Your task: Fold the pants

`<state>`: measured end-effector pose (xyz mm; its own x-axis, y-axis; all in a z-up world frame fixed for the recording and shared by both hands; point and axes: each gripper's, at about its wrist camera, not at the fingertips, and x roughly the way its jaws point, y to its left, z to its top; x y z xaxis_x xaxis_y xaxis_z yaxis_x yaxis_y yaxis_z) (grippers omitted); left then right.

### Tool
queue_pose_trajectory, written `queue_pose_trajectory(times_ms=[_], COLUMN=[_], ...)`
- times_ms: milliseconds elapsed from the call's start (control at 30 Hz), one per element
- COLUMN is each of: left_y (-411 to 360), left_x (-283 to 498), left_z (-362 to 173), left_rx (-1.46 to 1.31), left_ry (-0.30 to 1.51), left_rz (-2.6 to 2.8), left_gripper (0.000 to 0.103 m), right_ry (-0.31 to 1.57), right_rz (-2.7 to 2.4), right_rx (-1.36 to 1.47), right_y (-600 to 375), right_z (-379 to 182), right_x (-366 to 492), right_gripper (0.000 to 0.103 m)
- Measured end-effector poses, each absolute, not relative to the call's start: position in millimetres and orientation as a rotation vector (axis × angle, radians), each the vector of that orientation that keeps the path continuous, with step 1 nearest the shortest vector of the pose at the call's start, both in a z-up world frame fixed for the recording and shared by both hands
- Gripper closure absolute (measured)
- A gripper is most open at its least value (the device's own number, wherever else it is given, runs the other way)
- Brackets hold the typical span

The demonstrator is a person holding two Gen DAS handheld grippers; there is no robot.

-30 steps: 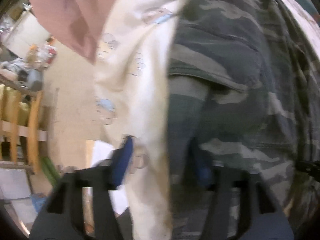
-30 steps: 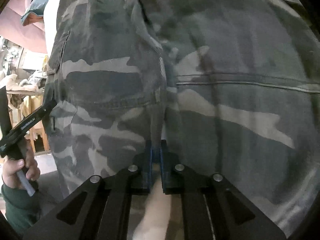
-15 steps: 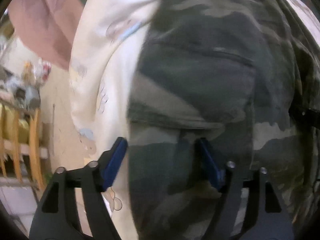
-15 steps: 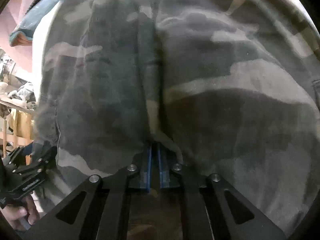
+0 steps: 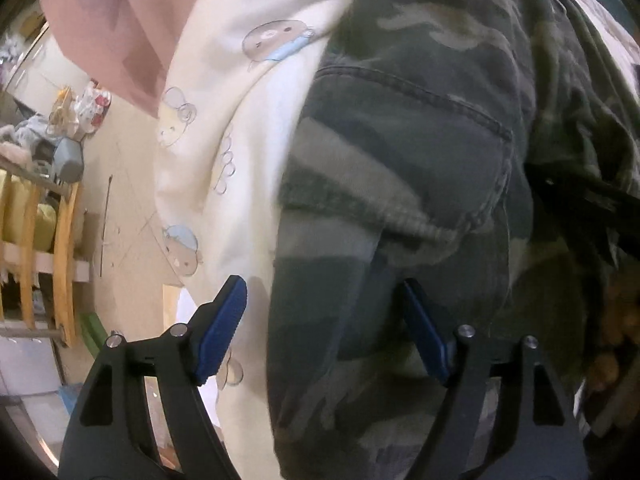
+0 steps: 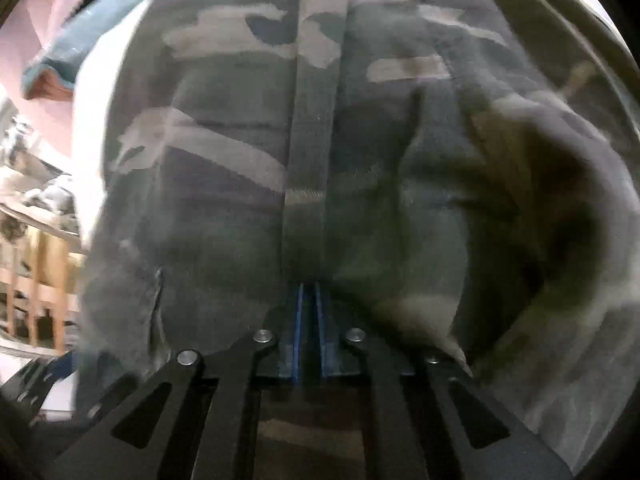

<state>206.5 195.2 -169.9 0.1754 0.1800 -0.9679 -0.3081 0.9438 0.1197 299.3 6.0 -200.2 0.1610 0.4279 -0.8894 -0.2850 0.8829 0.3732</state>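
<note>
The camouflage pants [image 5: 400,140] hang over a white cartoon-print sheet [image 5: 248,100] and fill most of both views. My left gripper [image 5: 324,332] points steeply down with its jaws wide. The pants' edge lies between the blue pads; the left pad [image 5: 224,328] stands off the cloth, over the sheet. My right gripper [image 6: 308,328] pinches a seam fold of the pants [image 6: 240,200] between its blue pads, and its jaws are opening a little with the fabric still between them. The dark frame at the right edge of the left wrist view looks like the right gripper [image 5: 592,200].
A pink cloth [image 5: 112,32] hangs at the upper left, with a blue garment edge [image 6: 80,52] beside it. A wooden rack [image 5: 40,260] with clutter stands on the pale floor [image 5: 128,220] at the left. A green strip [image 5: 90,332] lies by the rack.
The left jaws have spread wider and now straddle the pants' edge. The right gripper has carried its pinched fold sideways, and the hand at the left has gone from its view.
</note>
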Motion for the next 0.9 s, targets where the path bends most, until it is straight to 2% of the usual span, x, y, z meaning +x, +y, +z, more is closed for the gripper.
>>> queue_pose_trajectory(times_ms=[167,300,367,400,433,567,667,767,900], left_y=[197.8,186.6,175.9,166.6,155.2,113.8,61.0,2.7,-62.6], left_x=[203.4,189.9,175.9,172.1,167.0,137.8,112.6,90.3,63.4], left_z=[-142.5,-120.9,-110.5,-102.4,-95.6,-87.5,-97.6,-115.8,-142.5], left_rx=[-0.163,-0.175,-0.178,-0.188,-0.200,-0.222,-0.230,-0.281,-0.300], left_ry=[1.247,1.177,1.147,1.132,1.123,1.132,1.196,1.278,1.379], left_rz=[0.306,0.264,0.242,0.219,0.189,0.056,-0.055,-0.167,-0.259], left_gripper=[0.027,0.027,0.026,0.020,0.018,0.018,0.018,0.018,0.018], right_ry=[1.354,1.203,1.140,1.133,1.113,1.118,1.172,1.277,1.429], right_rz=[0.546,0.679,0.686,0.658,0.627,0.512,0.376,0.226,0.221], right_rx=[0.164,0.217,0.224,0.218,0.222,0.201,0.195,0.186,0.277], right_y=[-1.6,-60.5,-96.5,-118.7,-142.3,-236.2,-303.6,-341.5,-364.1], right_z=[-172.4,-105.9,-76.4,-63.9,-53.0,-26.1,-28.9,-63.4,-100.9], right_x=[299.5,266.2,244.4,233.2,219.4,171.8,142.5,122.9,97.5], right_gripper=[0.093,0.091,0.063,0.028,0.021,0.021,0.023,0.031,0.049])
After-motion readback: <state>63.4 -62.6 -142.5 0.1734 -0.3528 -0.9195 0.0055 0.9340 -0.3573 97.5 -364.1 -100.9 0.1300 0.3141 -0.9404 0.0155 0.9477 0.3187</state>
